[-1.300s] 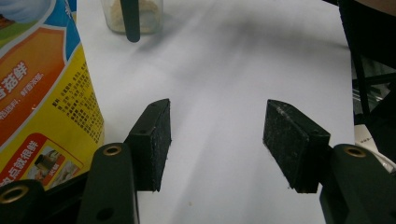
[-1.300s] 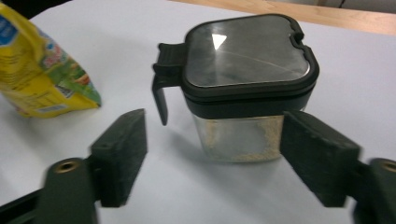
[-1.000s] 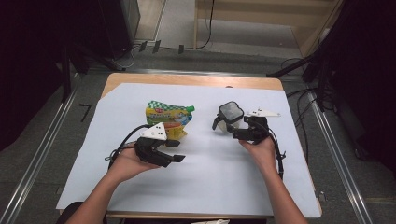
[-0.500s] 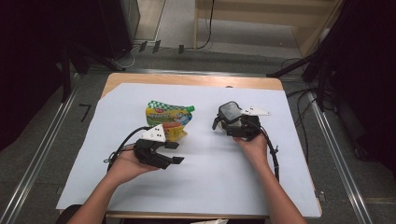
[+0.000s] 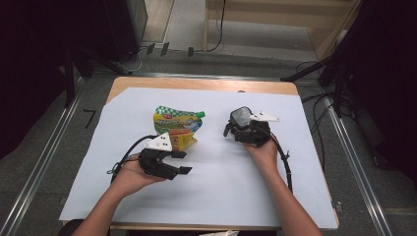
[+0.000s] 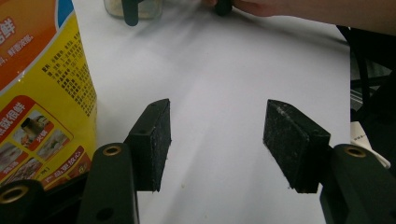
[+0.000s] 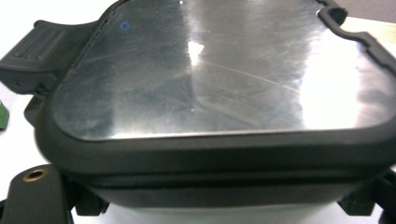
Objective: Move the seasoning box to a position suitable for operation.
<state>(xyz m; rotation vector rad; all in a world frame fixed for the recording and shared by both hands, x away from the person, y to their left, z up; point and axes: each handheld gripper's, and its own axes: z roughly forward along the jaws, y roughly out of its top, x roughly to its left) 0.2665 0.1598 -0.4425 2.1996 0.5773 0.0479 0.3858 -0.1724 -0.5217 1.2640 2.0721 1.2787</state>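
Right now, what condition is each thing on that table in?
Pouch: lying flat on the white sheet, spout cap on.
Container with dark lid: lid on, clasped between the right tool's jaws.
Left tool: jaws open, nothing between them, beside the pouch.

This looks like a lab or recording room set up for test work rather than a home. A plain wooden table (image 5: 206, 84) is covered edge to edge with a white sheet (image 5: 236, 182) and stands between metal floor rails (image 5: 39, 162) on grey carpet. Beyond the table's far edge, loose cables (image 5: 147, 51) run across the floor among dark equipment stands (image 5: 339, 73) and the base of a light wooden cabinet (image 5: 275, 14).
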